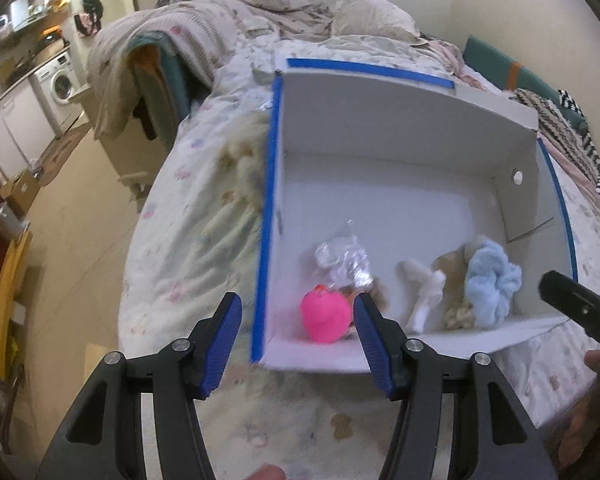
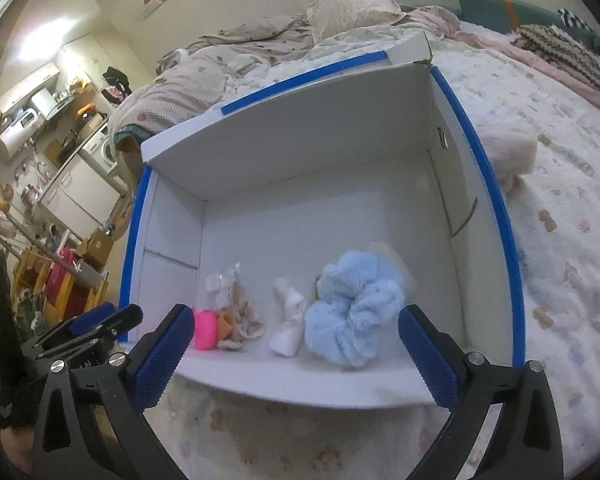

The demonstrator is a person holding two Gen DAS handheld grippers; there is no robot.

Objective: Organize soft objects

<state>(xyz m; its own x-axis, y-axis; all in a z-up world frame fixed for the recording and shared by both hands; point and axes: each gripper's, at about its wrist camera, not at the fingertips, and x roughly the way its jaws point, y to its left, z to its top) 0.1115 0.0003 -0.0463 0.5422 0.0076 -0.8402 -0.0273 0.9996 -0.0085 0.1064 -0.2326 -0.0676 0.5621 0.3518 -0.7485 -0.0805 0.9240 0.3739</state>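
Blue scrunchie [image 2: 354, 312] in box [image 2: 300, 128], beyond open jaws

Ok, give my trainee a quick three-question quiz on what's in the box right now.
1. True or false: the blue scrunchie lies inside the white box.
2. Which item sits nearest the box's left wall: A) pink ball, B) white plush, C) scrunchie?
3. Fill in: the right tongs are ___, holding nothing.

Key: 1 true; 2 A; 3 open. The left tongs are also empty, above the box's near-left corner.
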